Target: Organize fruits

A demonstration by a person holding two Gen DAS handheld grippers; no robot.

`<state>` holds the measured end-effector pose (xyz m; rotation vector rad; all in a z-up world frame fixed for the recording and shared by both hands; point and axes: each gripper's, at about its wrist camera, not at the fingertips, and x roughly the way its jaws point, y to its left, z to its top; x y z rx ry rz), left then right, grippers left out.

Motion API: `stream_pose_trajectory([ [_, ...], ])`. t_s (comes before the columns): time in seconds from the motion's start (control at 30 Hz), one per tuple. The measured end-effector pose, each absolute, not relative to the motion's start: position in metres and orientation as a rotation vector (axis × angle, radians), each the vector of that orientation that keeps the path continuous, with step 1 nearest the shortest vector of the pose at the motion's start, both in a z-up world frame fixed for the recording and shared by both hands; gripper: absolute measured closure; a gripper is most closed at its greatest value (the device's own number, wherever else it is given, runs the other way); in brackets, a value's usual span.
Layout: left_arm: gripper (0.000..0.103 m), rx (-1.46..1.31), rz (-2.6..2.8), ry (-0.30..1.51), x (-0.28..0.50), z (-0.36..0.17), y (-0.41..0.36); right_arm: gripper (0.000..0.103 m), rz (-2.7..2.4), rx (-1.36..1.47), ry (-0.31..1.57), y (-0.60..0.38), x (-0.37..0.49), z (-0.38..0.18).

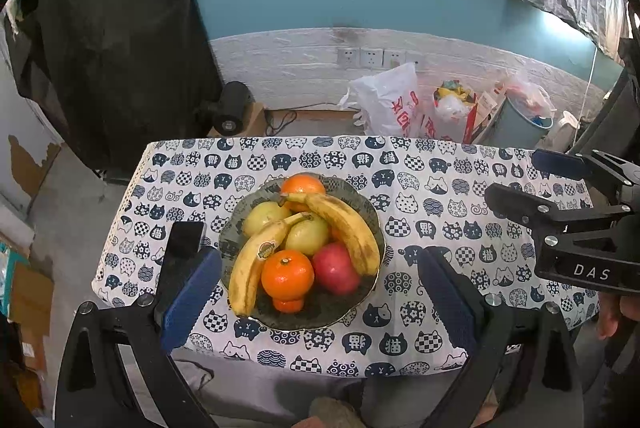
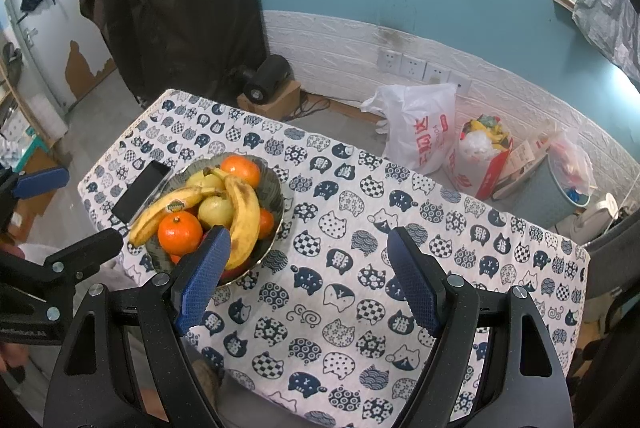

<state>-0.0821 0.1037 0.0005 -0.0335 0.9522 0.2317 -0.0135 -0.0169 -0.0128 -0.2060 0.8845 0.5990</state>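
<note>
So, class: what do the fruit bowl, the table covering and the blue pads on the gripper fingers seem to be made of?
Bowl: probably glazed ceramic, possibly glass; a dark patterned surface with a thin, shiny rim.
Table covering: woven or quilted cotton-like cloth, matte, printed with cat faces, edge draping softly.
Finger pads: likely rubber or soft plastic; matte blue with a fine dimpled grip texture.

A soft white cotton tablecloth printed with navy cats (image 2: 360, 228) lies matt under a glossy dark-patterned ceramic bowl (image 1: 360, 203), beside a smooth, shiny black glass-faced phone (image 2: 141, 191), while the grippers' blue rubbery pads (image 2: 414, 284) look finely dimpled against grainy black plastic frames (image 2: 532, 360).
</note>
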Motion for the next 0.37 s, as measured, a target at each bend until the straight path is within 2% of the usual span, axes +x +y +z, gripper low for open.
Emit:
stream_pose_trajectory([
  [0.37, 0.004, -0.041, 0.218, 0.938, -0.0834, 0.0022, 0.1035, 0.024, 0.598, -0.208, 0.886, -0.0173, -0.0133, -0.0130],
])
